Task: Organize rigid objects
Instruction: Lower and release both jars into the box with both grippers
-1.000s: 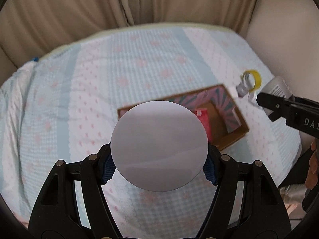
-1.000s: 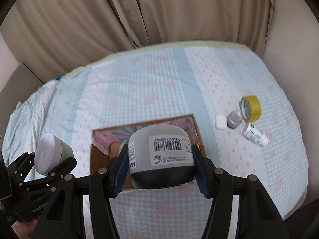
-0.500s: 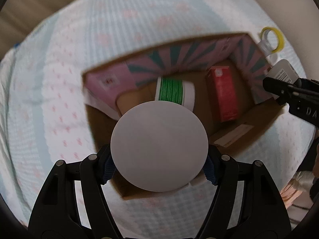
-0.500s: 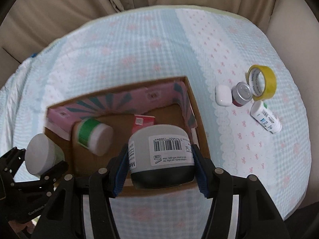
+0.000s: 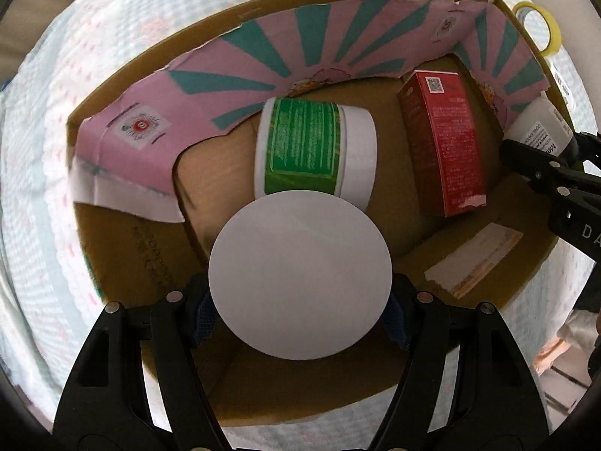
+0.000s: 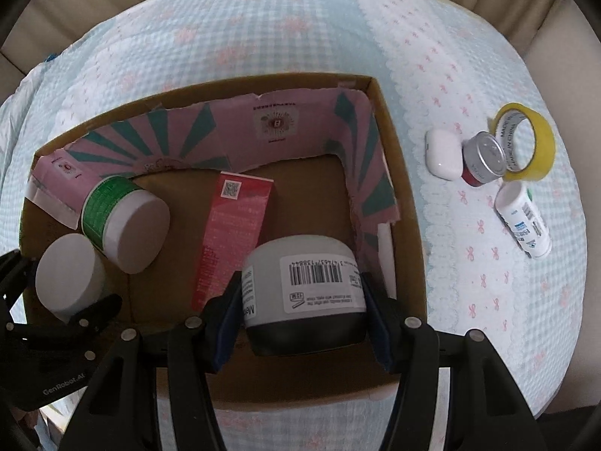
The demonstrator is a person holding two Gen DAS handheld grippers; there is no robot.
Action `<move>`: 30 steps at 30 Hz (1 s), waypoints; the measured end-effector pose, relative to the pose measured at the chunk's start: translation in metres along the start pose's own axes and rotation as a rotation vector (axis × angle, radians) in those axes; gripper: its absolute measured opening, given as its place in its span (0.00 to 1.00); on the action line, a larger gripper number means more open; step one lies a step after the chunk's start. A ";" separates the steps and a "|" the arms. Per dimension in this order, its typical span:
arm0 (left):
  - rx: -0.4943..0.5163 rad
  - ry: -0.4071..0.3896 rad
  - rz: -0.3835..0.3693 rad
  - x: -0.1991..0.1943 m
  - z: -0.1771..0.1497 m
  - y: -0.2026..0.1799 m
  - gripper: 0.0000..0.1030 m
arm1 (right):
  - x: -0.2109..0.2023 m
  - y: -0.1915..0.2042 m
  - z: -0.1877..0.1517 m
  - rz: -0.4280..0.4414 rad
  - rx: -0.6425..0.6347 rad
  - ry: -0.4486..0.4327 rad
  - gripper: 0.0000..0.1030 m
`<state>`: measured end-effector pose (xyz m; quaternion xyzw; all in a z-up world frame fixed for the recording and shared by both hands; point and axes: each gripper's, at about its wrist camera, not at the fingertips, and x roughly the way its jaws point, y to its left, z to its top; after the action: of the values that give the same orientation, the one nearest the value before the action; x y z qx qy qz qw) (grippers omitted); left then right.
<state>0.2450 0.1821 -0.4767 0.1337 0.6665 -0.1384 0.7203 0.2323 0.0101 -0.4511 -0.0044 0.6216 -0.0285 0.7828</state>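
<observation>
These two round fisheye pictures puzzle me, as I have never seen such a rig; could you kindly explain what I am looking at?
There is no robot here: a person holds a two-finger tool in each hand, and each tool carries a wide-angle camera looking forward along its fingers.

The left wrist view shows the left hand-held gripper clamped on a white-lidded jar. The right wrist view shows the right hand-held gripper clamped on a grey jar with a barcode. Both are held over an open cardboard box lined with pink and teal paper.

Inside the box lie a green-labelled jar on its side and a red carton.

The box sits on a light blue patterned cloth. Beside it are a white case, a small metal-lidded tin, a yellow tape roll and a white tube.
</observation>
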 end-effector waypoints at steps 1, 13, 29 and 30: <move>0.004 0.012 -0.005 0.000 0.002 0.000 0.66 | 0.001 -0.001 0.001 0.006 0.002 0.003 0.53; -0.072 -0.023 -0.082 -0.019 -0.009 0.018 1.00 | -0.019 -0.013 0.009 0.120 0.066 -0.101 1.00; -0.042 -0.166 -0.035 -0.104 -0.021 0.012 1.00 | -0.081 -0.006 -0.005 0.138 0.066 -0.123 1.00; -0.043 -0.185 -0.030 -0.112 -0.023 0.011 1.00 | -0.091 -0.005 -0.007 0.138 0.065 -0.132 1.00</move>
<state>0.2197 0.2036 -0.3663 0.0949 0.6017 -0.1466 0.7794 0.2048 0.0100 -0.3644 0.0621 0.5662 0.0058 0.8219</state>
